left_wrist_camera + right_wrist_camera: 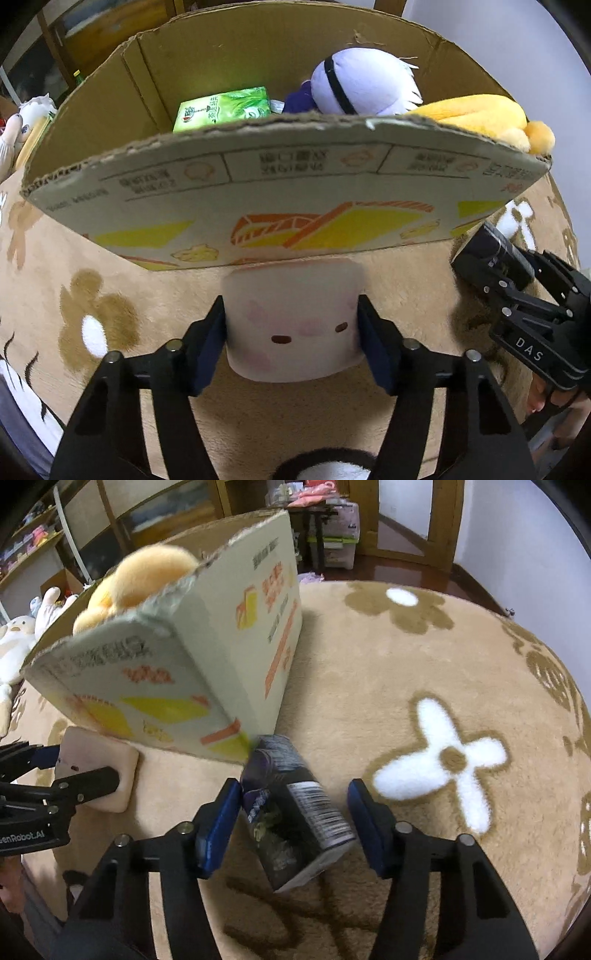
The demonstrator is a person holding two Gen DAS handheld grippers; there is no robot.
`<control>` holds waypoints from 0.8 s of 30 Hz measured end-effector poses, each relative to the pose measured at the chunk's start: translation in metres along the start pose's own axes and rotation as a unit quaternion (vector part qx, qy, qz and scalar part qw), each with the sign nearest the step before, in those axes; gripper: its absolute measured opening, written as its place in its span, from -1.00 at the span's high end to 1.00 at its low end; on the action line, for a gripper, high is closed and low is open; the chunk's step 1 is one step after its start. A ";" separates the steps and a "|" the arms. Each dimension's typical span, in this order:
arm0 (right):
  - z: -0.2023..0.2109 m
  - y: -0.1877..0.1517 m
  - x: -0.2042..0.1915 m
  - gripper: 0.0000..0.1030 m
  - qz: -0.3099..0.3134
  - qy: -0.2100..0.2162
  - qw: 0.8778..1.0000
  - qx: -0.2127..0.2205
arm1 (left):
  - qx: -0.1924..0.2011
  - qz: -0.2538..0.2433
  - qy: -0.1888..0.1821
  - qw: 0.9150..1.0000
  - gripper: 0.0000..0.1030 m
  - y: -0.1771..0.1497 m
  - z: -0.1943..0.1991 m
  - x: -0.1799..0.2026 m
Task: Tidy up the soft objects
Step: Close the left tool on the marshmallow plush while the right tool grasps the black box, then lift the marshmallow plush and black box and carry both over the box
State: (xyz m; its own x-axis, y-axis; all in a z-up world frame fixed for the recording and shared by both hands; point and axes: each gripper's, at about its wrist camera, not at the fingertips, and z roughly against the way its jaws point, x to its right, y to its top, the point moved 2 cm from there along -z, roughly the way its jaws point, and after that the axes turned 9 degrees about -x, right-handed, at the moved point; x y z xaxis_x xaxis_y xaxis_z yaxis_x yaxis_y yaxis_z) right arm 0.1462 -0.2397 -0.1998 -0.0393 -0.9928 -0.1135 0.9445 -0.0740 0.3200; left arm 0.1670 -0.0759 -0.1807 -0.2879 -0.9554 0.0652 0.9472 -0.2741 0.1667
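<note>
We see our left gripper [291, 328] clamped on a white cushion [293, 317] against the cardboard box [258, 192] — our right gripper [293, 819] straddles a dark packet [295, 812], one pad touching, lengthwise ahead.

Deep-pile tan plush rug [351, 686], fuzzy, with white and brown flower patches. Matt printed corrugated cardboard box [280, 206], raw brown inside, top edge torn and fibrous. Smooth, matt, spongy-looking pale pink square cushion [295, 317]. Glossy dark film-wrapped packet [295, 812]. Shiny green plastic-wrapped pack [225, 109]. Fluffy yellow plush toy [476, 114]; lilac plush doll [362, 86] of short-napped cloth. Matt black gripper frames, metal rivets, blue pads [218, 823].
</note>
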 end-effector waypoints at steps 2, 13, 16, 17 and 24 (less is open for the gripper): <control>0.000 -0.002 0.000 0.06 -0.002 -0.003 1.000 -0.003 | 0.003 0.003 -0.003 1.000 -0.09 -0.003 0.001 0.000; 0.013 -0.017 -0.001 0.58 -0.014 0.016 1.000 0.000 | 0.048 -0.008 0.016 0.999 0.17 -0.020 0.030 0.006; 0.023 -0.022 -0.006 0.58 -0.011 0.014 1.000 0.006 | 0.070 -0.006 0.018 0.997 0.17 -0.025 0.045 0.005; 0.027 -0.022 -0.006 0.58 -0.007 0.013 1.000 0.012 | 0.078 -0.007 0.020 0.997 0.17 -0.026 0.050 0.005; 0.066 -0.026 -0.030 0.58 0.021 0.020 0.998 0.055 | 0.131 -0.007 0.027 0.991 0.18 -0.041 0.086 0.004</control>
State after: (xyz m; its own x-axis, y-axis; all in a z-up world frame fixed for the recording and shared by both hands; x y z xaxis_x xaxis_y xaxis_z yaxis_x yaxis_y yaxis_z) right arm 0.1011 -0.2141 -0.1422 0.0155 -0.9909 -0.1340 0.9033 -0.0436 0.4269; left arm 0.1151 -0.0596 -0.1026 -0.2859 -0.9582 0.0089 0.8716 -0.2561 0.4180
